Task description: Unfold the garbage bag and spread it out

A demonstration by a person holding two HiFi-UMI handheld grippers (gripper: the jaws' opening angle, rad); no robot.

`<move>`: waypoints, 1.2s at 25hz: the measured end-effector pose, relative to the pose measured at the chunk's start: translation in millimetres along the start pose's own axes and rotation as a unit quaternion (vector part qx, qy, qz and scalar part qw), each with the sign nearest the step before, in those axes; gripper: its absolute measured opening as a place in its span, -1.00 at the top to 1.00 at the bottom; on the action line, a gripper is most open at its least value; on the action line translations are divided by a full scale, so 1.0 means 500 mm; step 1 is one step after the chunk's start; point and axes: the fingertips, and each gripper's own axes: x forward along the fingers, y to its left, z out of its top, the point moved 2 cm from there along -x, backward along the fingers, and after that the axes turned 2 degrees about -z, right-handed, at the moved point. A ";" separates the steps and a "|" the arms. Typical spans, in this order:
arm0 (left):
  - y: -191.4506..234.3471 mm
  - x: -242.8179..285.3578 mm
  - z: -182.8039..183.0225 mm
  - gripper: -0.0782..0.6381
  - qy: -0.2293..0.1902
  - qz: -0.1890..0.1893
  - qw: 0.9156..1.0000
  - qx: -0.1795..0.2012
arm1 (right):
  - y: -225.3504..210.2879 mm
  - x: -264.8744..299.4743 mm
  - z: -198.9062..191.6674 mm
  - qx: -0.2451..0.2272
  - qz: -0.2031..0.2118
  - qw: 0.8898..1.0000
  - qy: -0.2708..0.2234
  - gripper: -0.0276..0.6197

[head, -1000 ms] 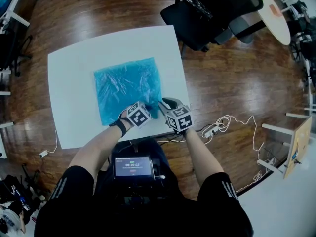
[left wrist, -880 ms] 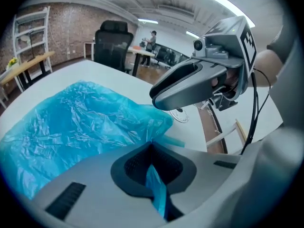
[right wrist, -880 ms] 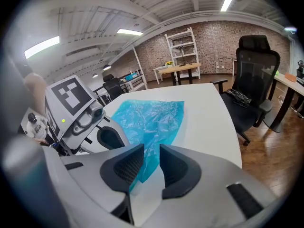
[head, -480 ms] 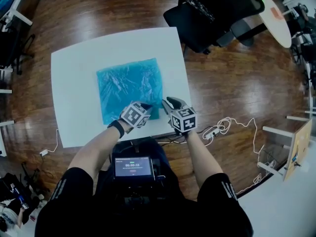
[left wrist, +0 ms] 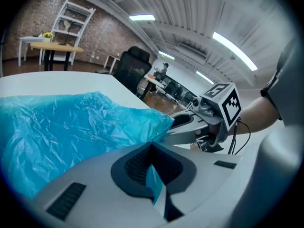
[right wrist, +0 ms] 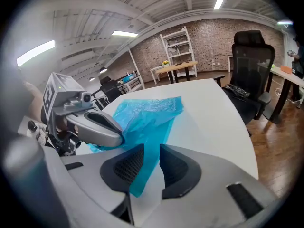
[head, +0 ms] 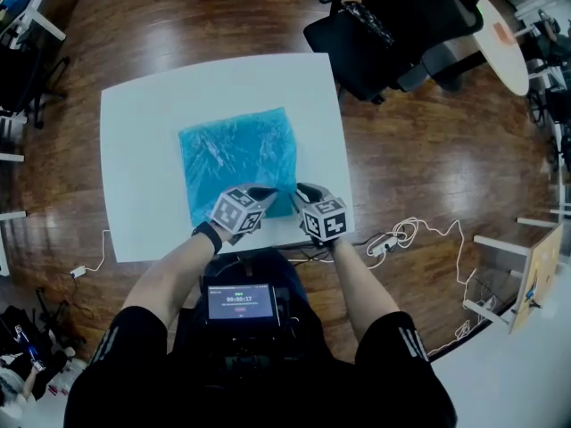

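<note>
The blue garbage bag (head: 239, 160) lies mostly flat on the white table (head: 143, 141), crinkled, with its near right corner raised. My left gripper (head: 266, 194) is at that corner. In the left gripper view its jaws (left wrist: 153, 148) are shut on a strip of the bag's film (left wrist: 71, 127). Just to its right is my right gripper (head: 302, 191), whose marker cube also shows in the left gripper view. In the right gripper view a band of the bag (right wrist: 147, 122) runs down between the right gripper's (right wrist: 151, 152) pads, which stand apart with a gap on both sides.
A black office chair (head: 393, 25) stands beyond the table's far right corner, with a round white table (head: 504, 34) behind it. White cables (head: 406, 234) lie on the wooden floor to the right. A small screen (head: 241, 303) sits at my chest.
The left gripper has tilted and lifted with the bag's near corner. The right gripper has drawn slightly closer to it. The rest of the bag lies as before.
</note>
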 end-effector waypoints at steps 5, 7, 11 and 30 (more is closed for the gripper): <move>0.000 -0.011 0.005 0.78 -0.010 -0.001 1.000 0.004 | 0.024 0.054 -0.024 -0.036 0.002 0.999 0.038 0.51; 0.001 -0.012 0.004 0.78 -0.011 0.000 1.000 0.006 | 0.025 0.071 -0.034 -0.053 -0.004 0.997 0.051 0.51; 0.005 -0.014 0.001 0.78 -0.011 0.003 1.000 0.006 | 0.032 0.087 -0.033 -0.071 -0.009 0.995 0.066 0.51; 0.070 -0.205 0.048 0.78 -0.157 0.061 0.985 -0.040 | 0.034 0.087 -0.027 -0.088 -0.032 0.992 0.087 0.52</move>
